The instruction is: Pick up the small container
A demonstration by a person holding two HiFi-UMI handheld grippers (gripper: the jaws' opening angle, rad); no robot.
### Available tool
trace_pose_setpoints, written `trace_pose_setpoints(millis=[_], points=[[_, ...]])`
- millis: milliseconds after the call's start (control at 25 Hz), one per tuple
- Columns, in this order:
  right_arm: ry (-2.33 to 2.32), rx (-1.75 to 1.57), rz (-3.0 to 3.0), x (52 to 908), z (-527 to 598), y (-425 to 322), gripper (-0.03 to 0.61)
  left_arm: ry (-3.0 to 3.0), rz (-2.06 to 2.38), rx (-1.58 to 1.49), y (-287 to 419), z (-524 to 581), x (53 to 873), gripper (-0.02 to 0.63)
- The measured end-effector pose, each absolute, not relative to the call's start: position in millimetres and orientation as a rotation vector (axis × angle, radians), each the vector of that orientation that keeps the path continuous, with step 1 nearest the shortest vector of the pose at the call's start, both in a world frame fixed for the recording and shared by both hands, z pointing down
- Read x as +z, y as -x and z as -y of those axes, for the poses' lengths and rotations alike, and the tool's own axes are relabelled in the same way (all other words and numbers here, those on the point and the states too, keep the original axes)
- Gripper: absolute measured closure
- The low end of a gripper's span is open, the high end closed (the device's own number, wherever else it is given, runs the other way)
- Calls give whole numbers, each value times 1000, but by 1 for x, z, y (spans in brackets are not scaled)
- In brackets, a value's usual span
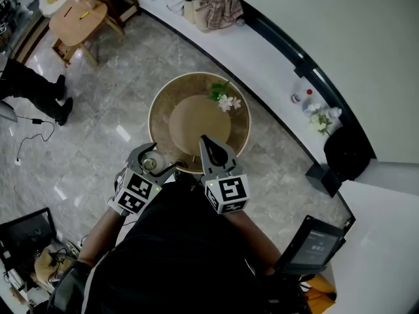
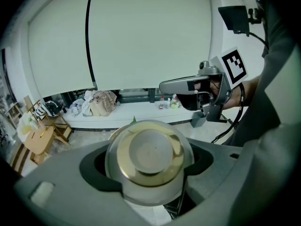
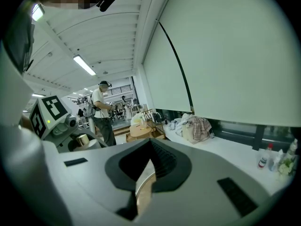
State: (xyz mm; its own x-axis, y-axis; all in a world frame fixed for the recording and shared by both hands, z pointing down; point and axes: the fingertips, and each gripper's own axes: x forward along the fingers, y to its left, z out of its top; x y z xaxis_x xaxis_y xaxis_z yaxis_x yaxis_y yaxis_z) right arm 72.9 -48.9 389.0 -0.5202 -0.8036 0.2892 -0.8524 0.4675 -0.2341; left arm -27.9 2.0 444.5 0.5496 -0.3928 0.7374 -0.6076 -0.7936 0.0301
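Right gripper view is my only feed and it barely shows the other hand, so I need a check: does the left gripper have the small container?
Observer: Yes. In the left gripper view the left gripper is shut on the small container, a round one with a gold-rimmed lid, and its jaws press on both sides.
Operator: Where is it relative to the table?
Observer: In the head view it shows just outside the near-left rim of the round table.
Operator: Is anything else on that table?
Observer: Only a sprig of white flowers, on the far side of the table from both grippers.
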Motion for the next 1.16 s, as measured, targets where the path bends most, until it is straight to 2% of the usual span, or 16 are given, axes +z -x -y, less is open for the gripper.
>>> trace_pose_setpoints(millis=[1160], points=[[-1461, 544, 2561, 392, 49, -73, 583, -2505, 819, 1124, 31, 0, 449, 278]])
